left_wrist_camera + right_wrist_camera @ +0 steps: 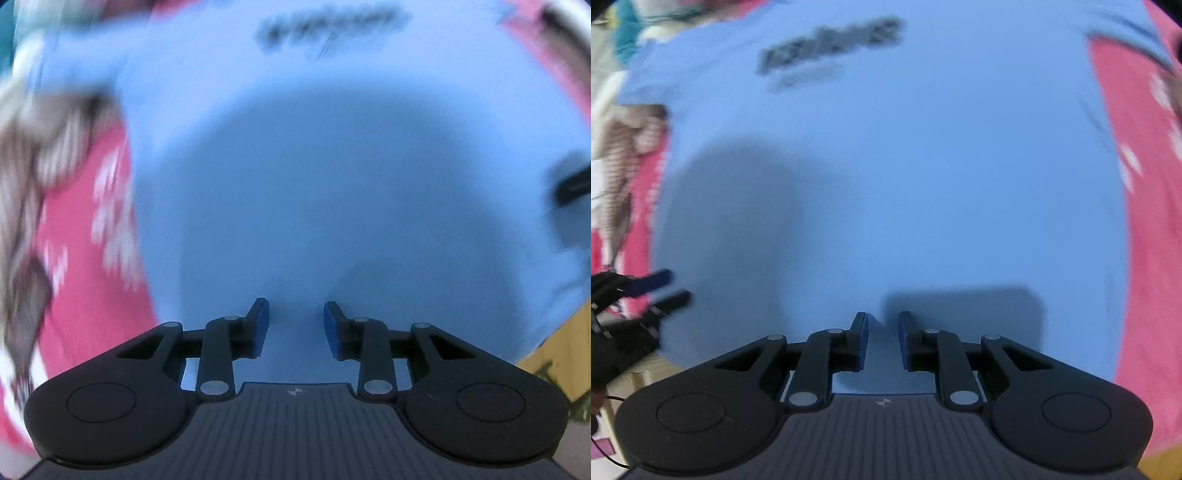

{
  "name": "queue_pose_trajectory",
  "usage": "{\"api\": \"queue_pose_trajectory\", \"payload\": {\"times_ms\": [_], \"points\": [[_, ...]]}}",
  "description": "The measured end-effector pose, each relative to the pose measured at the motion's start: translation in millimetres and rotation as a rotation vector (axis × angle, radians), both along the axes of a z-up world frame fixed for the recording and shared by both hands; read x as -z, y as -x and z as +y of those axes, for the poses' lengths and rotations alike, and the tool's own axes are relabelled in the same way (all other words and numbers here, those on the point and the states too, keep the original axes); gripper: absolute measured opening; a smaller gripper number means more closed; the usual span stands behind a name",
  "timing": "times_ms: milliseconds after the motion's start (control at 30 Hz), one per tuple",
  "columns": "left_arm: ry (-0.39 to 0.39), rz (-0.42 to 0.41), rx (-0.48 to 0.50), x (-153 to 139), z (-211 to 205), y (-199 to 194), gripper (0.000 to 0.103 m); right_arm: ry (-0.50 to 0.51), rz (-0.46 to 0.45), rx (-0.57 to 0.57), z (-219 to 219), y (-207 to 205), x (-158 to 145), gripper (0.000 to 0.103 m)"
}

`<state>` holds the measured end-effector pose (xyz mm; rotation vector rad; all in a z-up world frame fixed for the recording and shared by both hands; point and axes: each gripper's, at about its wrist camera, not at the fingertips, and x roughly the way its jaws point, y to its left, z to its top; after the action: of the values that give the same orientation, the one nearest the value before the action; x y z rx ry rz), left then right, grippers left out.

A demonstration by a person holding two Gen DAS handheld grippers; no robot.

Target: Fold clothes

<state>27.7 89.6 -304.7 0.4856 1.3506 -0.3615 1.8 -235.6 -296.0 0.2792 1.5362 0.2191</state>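
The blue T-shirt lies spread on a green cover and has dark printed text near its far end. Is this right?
Not quite. The blue T-shirt lies on a pink cover, not a green one, as the right wrist view shows. The dark printed text near its far end is there, though blurred.

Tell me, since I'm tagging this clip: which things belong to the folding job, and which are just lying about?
Part of the job:
- blue T-shirt, spread flat
- left gripper
- right gripper

Just lying about:
- pink patterned cloth under the shirt
- brown and white striped fabric, blurred
- yellow surface at the edge
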Motion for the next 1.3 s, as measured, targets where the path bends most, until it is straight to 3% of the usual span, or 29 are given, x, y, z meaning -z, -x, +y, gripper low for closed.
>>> {"api": "queue_pose_trajectory", "payload": {"times_ms": [167,333,467,567,700,767,833,933,1033,1133,1200,1300], "points": [[0.037,0.035,-0.167,-25.2,51.7,-17.0,0.033,0.085,0.095,0.099,-33.4,13.3,-18.0,0.02],[0.179,-0.047,-0.153,-49.1,31.8,-59.2,0.034,0.046,-0.034,0.156,-28.3,-36.3,-47.1,0.02],[0.226,-0.02,-0.127,-35.5,4.5,-81.7,0.034,-0.044,-0.139,0.11,10.4,-81.4,-36.1,0.02],[0.186,0.066,-0.192,-11.3,19.4,-88.8,0.034,-0.042,-0.111,0.144,5.5,-86.4,-11.6,0.02],[0.16,0.126,-0.292,-13.5,68.2,-87.1,0.033,0.106,-0.005,0.249,-37.7,-64.9,-10.1,0.018],[0.152,0.102,-0.294,-26.3,81.2,-91.7,0.033,0.185,0.038,0.292,-59.6,-56.1,-15.8,0.019],[0.195,0.068,-0.269,-38.0,82.2,-104.7,0.033,0.223,0.013,0.301,-69.6,-58.8,-30.5,0.019],[0.265,0.004,-0.243,-46.8,64.0,-134.3,0.034,0.166,-0.083,0.316,-74.9,-83.7,-43.7,0.019],[0.309,-0.042,-0.263,-43.0,38.8,-168.9,0.034,0.075,-0.159,0.302,-56.2,-121.7,-35.2,0.019],[0.272,-0.038,-0.344,-21.5,35.2,-182.7,0.034,-0.013,-0.197,0.28,-35.2,-154.8,-13.1,0.019],[0.202,-0.03,-0.392,-10.6,38.9,-183.4,0.034,-0.003,-0.174,0.292,-38.9,-162.1,2.5,0.019],[0.132,-0.053,-0.431,-20.1,50.2,-174.0,0.034,0.051,-0.111,0.363,-76.9,-151.0,8.5,0.019]]}}
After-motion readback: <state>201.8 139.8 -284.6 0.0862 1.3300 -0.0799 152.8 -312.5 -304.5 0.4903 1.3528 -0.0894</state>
